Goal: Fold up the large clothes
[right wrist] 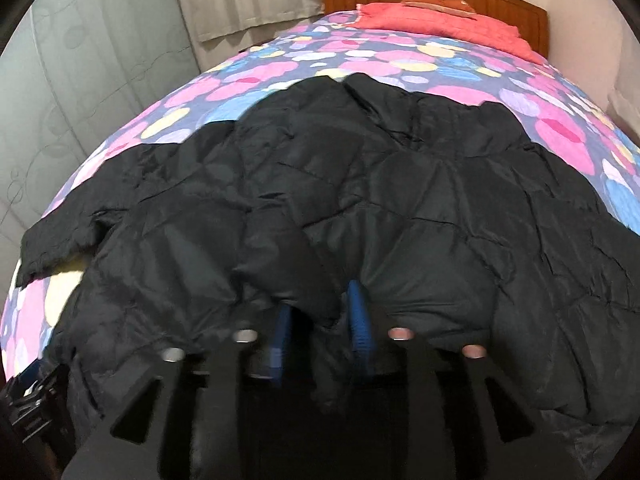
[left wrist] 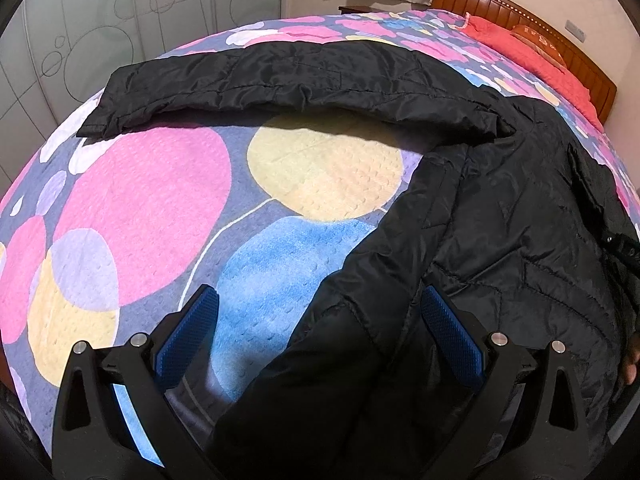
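Black jacket (right wrist: 360,184) hiding right gripper (right wrist: 320,312) fingertips, blurred

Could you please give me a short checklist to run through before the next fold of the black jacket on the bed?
1. Left hand-held gripper open around the jacket hem: ok.
2. Right hand-held gripper closed on jacket fabric: ok; fabric bunches between its pads.
3. Sleeve laid out flat on the bedspread: ok.
4. Far sleeve position: cannot tell; out of view.
5. Right wrist view sharp enough to judge the grip: not ok; blurred.
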The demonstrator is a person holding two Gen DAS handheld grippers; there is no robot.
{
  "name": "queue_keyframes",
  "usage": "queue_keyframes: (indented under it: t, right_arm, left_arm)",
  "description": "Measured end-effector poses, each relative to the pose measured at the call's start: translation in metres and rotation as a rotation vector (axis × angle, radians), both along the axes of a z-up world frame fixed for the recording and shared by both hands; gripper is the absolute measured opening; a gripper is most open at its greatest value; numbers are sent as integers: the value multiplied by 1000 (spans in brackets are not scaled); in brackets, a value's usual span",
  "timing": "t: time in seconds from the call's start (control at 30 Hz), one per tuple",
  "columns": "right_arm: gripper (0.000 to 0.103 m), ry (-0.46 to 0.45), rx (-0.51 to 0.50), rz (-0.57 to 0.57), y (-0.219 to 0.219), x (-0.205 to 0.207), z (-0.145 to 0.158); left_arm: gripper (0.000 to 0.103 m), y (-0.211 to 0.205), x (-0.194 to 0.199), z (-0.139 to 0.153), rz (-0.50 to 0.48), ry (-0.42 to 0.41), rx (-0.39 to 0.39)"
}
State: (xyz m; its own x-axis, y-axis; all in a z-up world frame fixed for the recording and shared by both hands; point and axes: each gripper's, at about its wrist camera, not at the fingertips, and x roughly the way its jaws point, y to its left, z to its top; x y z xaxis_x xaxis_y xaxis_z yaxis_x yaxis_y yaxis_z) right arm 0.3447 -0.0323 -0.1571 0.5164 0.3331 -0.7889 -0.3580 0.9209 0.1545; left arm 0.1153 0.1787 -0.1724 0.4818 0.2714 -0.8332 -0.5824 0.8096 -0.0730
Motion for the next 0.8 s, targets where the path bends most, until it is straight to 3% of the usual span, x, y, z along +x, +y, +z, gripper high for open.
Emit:
queue_keyframes:
  t: [0.03, 0.07, 0.2, 0.33, 0.37, 0.4, 0.47, 0.6, 0.7, 0.8]
  right_arm:
    - [70, 11, 31, 25, 3, -4, 4]
    - [74, 14, 50, 41, 4, -7, 6]
    - [74, -70, 108, 73, -6, -35, 35]
    - [72, -125, 165, -148, -85, -24, 63]
    - [68, -135, 153, -210, -104, -18, 66]
    - [59, -141, 117, -319, -135, -8, 67]
    - [55, -145, 61, -505, -192, 7, 61]
    - [55, -81, -19, -681, -251, 35, 28]
    - [55, 20, -38, -659, -263, 50, -10]
    - [56, -5, -120, -641, -249, 56, -7]
  left_arm:
    - [101, 0, 0, 0, 0, 1, 1]
    - [101, 0, 0, 0, 0, 2, 2]
    - [101, 0, 1, 0, 0, 5, 2]
    - [101, 0, 2, -1, -1, 7, 5]
    - [101, 0, 3, -1, -1, 8, 8]
    - [101, -1, 3, -1, -1, 8, 10]
    - [101, -1, 3, -1, -1, 7, 12]
    - [101, 0, 4, -2, -2, 10, 15]
    - [101, -1, 4, -3, -2, 14, 22]
    - [101, -2, 5, -3, -2, 17, 30]
